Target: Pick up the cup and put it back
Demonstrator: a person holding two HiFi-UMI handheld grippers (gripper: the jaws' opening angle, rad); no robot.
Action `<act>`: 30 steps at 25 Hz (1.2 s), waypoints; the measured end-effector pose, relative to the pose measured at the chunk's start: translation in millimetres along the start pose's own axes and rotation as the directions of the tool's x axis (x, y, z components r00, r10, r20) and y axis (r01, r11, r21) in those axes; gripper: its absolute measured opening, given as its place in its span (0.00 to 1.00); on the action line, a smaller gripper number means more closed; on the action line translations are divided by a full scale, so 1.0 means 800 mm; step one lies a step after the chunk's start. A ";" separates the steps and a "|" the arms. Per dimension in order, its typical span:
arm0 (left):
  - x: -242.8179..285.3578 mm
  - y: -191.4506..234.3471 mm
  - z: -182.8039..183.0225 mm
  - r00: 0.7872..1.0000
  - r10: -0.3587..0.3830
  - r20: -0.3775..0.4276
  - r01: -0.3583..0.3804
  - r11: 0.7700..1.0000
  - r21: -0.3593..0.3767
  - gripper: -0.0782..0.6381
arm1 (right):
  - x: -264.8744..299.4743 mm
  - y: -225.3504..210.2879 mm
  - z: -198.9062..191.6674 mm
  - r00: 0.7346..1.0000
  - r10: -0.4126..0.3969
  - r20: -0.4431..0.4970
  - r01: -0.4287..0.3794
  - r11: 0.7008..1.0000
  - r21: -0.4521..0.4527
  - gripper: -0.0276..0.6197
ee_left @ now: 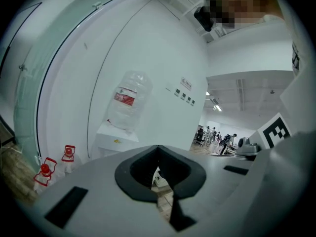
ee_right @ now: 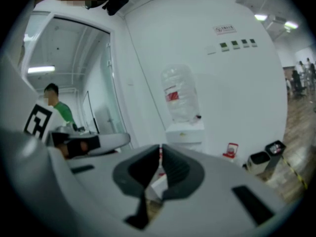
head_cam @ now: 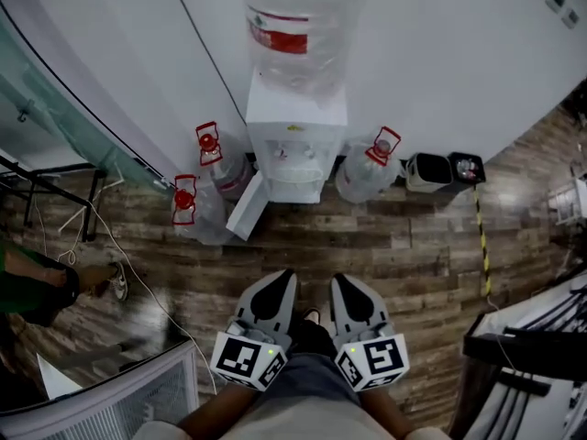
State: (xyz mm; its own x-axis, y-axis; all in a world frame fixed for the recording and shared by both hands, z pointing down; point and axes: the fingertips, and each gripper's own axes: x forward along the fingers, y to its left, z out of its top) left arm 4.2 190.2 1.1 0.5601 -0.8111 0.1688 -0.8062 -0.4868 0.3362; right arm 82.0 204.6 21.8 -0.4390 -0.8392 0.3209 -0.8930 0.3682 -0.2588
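At the far left of the head view, a person in a green sleeve (head_cam: 37, 287) is sitting beside a glass partition (head_cam: 55, 99), one shoe showing on the wooden floor (head_cam: 385, 246). Moving right, two spare water bottles with red handles (head_cam: 209, 145) (head_cam: 185, 200) are standing against the curved white wall.

Just right of them, a white water dispenser (head_cam: 295, 145) is standing against the wall, carrying a large clear upturned bottle with a red label (head_cam: 293, 26). A white panel (head_cam: 248, 209) is leaning at its lower left. A third bottle with a red handle (head_cam: 378, 154) is sitting just right of the dispenser. Beyond it, a white bin (head_cam: 428, 170) and a black bin (head_cam: 466, 168) are standing side by side. A yellow and black strip (head_cam: 481, 236) is running across the floor below them.

At the bottom centre, the left tool (head_cam: 286, 276) and the right tool (head_cam: 339, 280) are being held side by side, both pointing at the dispenser and well apart from it. In the left gripper view, the left tool (ee_left: 158, 147) is showing its jaws closed together at the tips with nothing between them. In the right gripper view, the right tool (ee_right: 160, 147) is likewise closed and empty.

The cup cannot be made out in any view; the dispenser's front recess is too small to tell what is in it.
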 end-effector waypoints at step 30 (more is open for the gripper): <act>0.246 0.249 -0.091 0.996 0.011 0.086 -0.017 0.998 0.064 0.12 | 0.336 -0.095 -0.059 0.992 0.113 0.064 -0.100 0.979 -0.175 0.08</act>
State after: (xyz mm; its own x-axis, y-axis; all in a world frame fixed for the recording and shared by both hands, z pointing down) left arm -32.3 -42.3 168.8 0.5326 -0.8413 0.0923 -0.8260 -0.4928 0.2737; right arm 27.4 -30.3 171.1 -0.5299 -0.8160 0.2308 -0.8479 0.5149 -0.1262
